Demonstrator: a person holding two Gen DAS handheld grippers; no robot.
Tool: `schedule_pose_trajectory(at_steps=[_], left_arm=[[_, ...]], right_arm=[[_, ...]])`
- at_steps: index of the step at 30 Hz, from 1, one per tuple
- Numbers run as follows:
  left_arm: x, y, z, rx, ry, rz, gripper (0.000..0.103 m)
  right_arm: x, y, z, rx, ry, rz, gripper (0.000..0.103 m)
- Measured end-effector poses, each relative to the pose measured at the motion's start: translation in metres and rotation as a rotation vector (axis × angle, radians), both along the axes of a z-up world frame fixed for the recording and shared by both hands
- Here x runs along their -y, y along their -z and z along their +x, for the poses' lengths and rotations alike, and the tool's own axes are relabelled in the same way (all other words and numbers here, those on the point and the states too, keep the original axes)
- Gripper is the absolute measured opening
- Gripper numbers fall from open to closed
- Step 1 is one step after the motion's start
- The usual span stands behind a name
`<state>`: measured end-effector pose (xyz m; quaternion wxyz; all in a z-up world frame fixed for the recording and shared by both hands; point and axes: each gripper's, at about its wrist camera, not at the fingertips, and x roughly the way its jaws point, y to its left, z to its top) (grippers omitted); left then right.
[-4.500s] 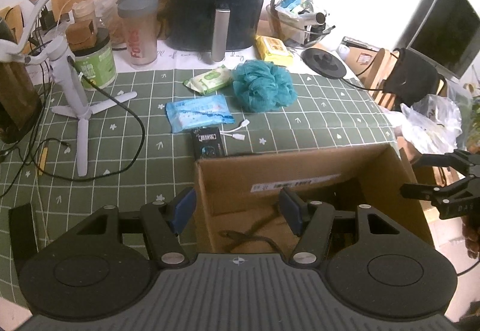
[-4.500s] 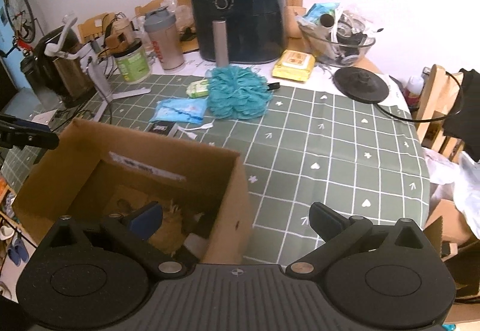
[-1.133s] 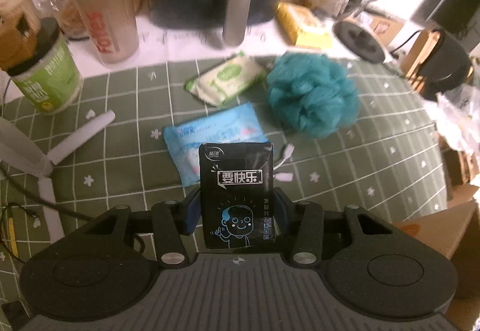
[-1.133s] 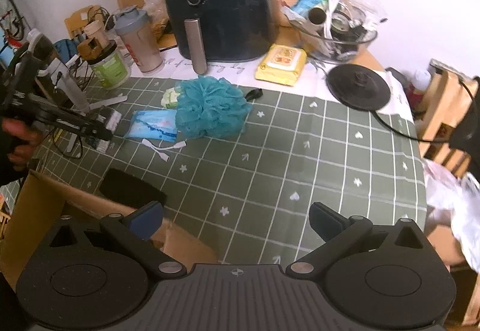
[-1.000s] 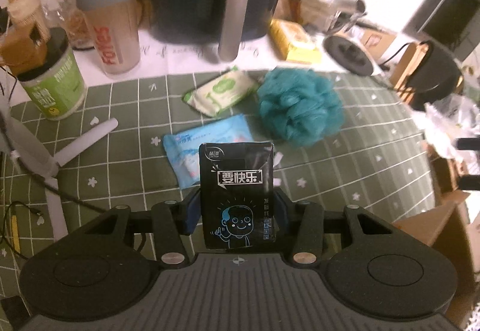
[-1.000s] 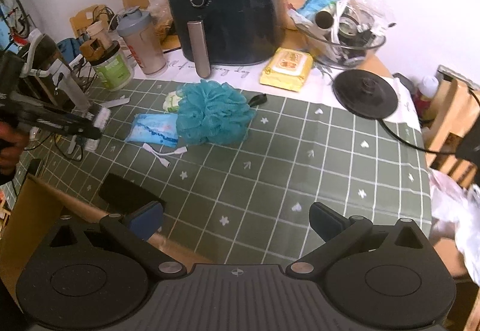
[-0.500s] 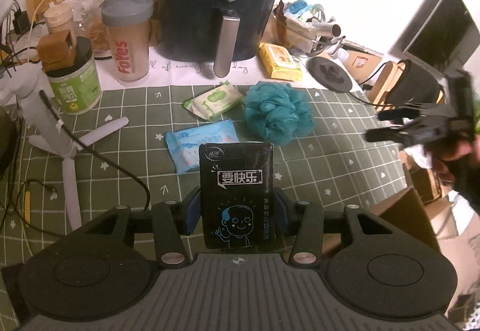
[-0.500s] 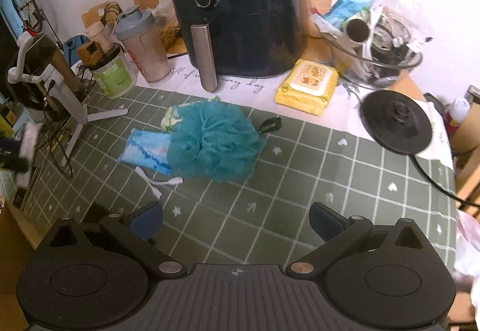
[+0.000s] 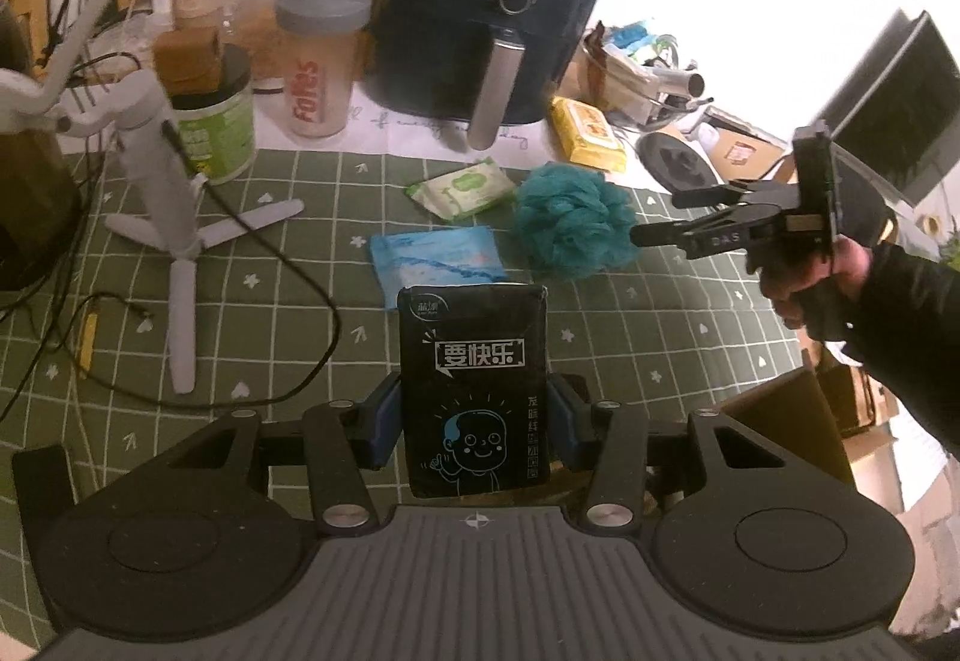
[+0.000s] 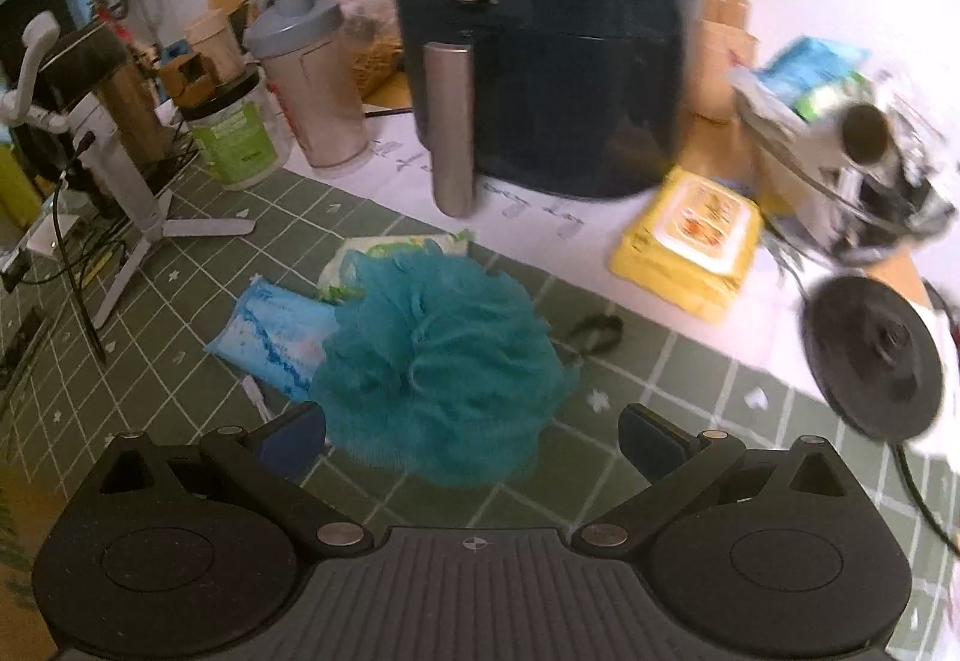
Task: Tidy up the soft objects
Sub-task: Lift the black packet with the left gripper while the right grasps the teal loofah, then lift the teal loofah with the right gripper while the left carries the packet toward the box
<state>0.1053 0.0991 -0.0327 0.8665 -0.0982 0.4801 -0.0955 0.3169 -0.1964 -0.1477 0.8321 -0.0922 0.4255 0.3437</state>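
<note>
Tissue pack [image 9: 474, 391], black with a cartoon face and white lettering, stands upright between the blue pads of my left hand-held gripper [image 9: 474, 418], which is clamped on its two sides and carries it clear of the surface [image 9: 288, 313], a green grid-patterned cloth. My landmark is the teal bath pouf [image 10: 438, 367], which rests on that cloth.

Seen from the left wrist, the held pack hangs nearer the camera than the pouf [image 9: 573, 223] and to its left. A blue wipes packet [image 9: 435, 262] lies flat just left of the pouf, and a green-and-white wipes packet [image 9: 462, 188] lies beyond that one, up and left of the pouf. My right hand-held gripper [image 9: 651, 217] comes in from the right of the pouf, held by my hand [image 9: 810, 277] in a dark sleeve, with its finger ends close to the pouf's right edge.

Seen from the right wrist, that hand-held gripper [image 10: 474, 436] has its jaws spread wide and grips nothing; the pouf sits just ahead of them, its near edge dipping between the two pads, and I cannot tell whether either pad touches it. Behind the pouf stands a dark air fryer [image 10: 540, 37]; a yellow wipes pack [image 10: 690, 241] lies behind and right of the pouf. A cardboard box [image 9: 786, 427] corner shows at the right in the left-wrist view, nearer the camera than the pouf.
</note>
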Motion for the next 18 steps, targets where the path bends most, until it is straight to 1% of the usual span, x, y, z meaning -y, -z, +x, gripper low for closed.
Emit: schedule_pose_trajectory(at_steps=[4,7,12,14,18], left_arm=[[-0.008,0.000,-0.006,-0.004,-0.028,-0.002,0.047],[-0.013,0.002,-0.010,-0.012,-0.048,-0.002,0.047],[-0.018,0.005,-0.016,-0.027,-0.067,-0.006,0.047],[-0.020,0.006,-0.019,-0.035,-0.074,-0.010,0.047],[-0.021,0.009,-0.022,-0.048,-0.086,-0.015,0.047]], right_arm=[[-0.016,0.010,0.008,0.053,-0.061,0.016,0.103],[-0.030,0.020,0.014,0.061,-0.087,0.013,0.103],[-0.047,0.043,0.023,0.026,-0.115,0.002,0.103],[-0.052,0.054,0.027,-0.001,-0.121,-0.001,0.103],[-0.062,0.071,0.028,-0.061,-0.123,-0.043,0.103]])
